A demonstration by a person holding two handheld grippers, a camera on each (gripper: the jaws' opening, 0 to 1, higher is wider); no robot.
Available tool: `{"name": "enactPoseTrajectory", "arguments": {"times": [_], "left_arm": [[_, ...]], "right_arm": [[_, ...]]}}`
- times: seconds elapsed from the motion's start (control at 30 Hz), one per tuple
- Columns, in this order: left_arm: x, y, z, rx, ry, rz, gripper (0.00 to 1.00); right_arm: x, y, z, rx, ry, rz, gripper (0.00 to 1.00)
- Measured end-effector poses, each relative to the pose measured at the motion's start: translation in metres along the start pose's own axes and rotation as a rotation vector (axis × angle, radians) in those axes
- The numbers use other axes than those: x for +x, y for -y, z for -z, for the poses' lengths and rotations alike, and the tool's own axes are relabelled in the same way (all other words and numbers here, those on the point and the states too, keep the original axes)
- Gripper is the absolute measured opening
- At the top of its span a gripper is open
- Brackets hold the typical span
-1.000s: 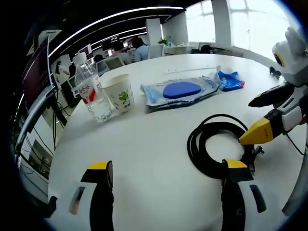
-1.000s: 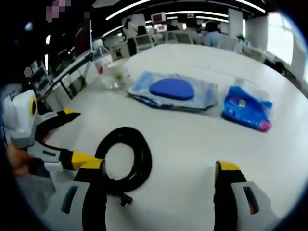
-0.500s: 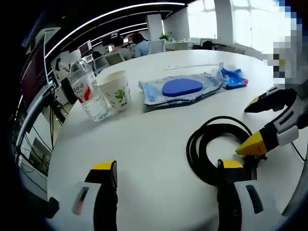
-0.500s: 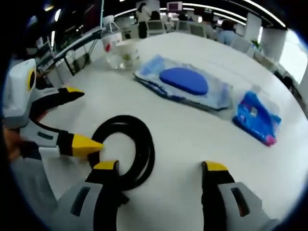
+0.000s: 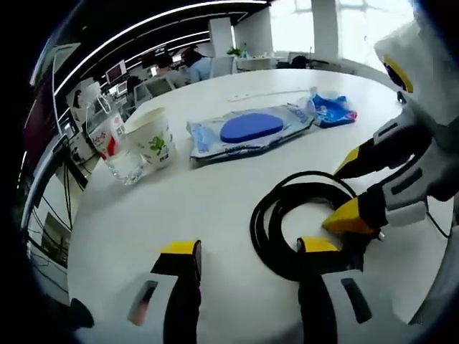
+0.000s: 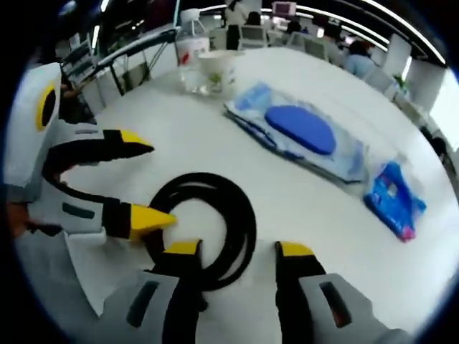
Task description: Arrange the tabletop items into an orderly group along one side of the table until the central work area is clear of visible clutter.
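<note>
I am working in an open-plan office; beyond my wide white tabletop (image 5: pixel 215 193) stand rows of desks with monitors (image 5: pixel 115 72) and seated people (image 5: pixel 197 63), under long strip lights (image 5: pixel 158 18) on a dark ceiling. Bright windows (image 5: pixel 344 21) and white columns (image 5: pixel 219 39) line the far side; more desks and chairs (image 6: pixel 254 18) fill the room behind.

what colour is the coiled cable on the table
Black; the coiled cable shows best in the right gripper view.

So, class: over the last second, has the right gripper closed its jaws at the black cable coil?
Yes. In the right gripper view the right gripper has narrowed its jaws, and they now straddle the near strand of the black cable coil, which lies unmoved on the table.
</note>
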State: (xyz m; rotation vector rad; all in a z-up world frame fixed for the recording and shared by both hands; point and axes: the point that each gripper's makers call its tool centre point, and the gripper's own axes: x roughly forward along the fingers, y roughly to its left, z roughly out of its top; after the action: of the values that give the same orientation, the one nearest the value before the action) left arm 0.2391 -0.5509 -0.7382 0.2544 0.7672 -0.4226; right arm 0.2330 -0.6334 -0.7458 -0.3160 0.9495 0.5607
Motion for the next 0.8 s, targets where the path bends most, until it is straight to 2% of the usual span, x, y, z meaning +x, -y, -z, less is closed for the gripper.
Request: {"name": "enactPoseTrajectory", "arguments": {"times": [0.03,0.17,0.27,0.33,0.5,0.53,0.63,0.73,0.8], "left_arm": [[0.000,0.002,0.000,-0.006,-0.006,0.012,0.39],[-0.002,0.002,0.004,-0.007,-0.023,0.013,0.36],[-0.002,0.005,0.007,-0.074,-0.023,0.050,0.33],[-0.003,0.005,0.005,-0.044,-0.017,0.043,0.33],[-0.003,0.015,0.004,-0.020,-0.020,0.063,0.25],[-0.004,0.013,0.005,-0.019,-0.023,0.046,0.25],[-0.003,0.011,0.005,-0.033,-0.029,0.048,0.25],[-0.004,0.009,0.007,-0.032,-0.046,0.050,0.24],[-0.003,0.008,0.008,-0.029,-0.046,0.054,0.24]], "right_arm": [[0.000,0.000,0.000,-0.004,0.001,0.007,0.18],[0.001,0.002,-0.001,0.024,0.005,0.026,0.15],[0.001,0.002,-0.001,0.022,0.006,0.025,0.14],[0.001,0.002,-0.002,0.025,0.010,0.025,0.14],[0.002,0.000,-0.001,0.025,0.033,0.032,0.11],[0.002,0.000,-0.002,0.019,0.034,0.034,0.10],[0.001,0.001,-0.003,-0.075,0.051,0.065,0.07],[0.001,-0.001,-0.003,-0.011,0.067,0.063,0.06],[0.001,0.000,-0.003,-0.012,0.069,0.061,0.06]]}}
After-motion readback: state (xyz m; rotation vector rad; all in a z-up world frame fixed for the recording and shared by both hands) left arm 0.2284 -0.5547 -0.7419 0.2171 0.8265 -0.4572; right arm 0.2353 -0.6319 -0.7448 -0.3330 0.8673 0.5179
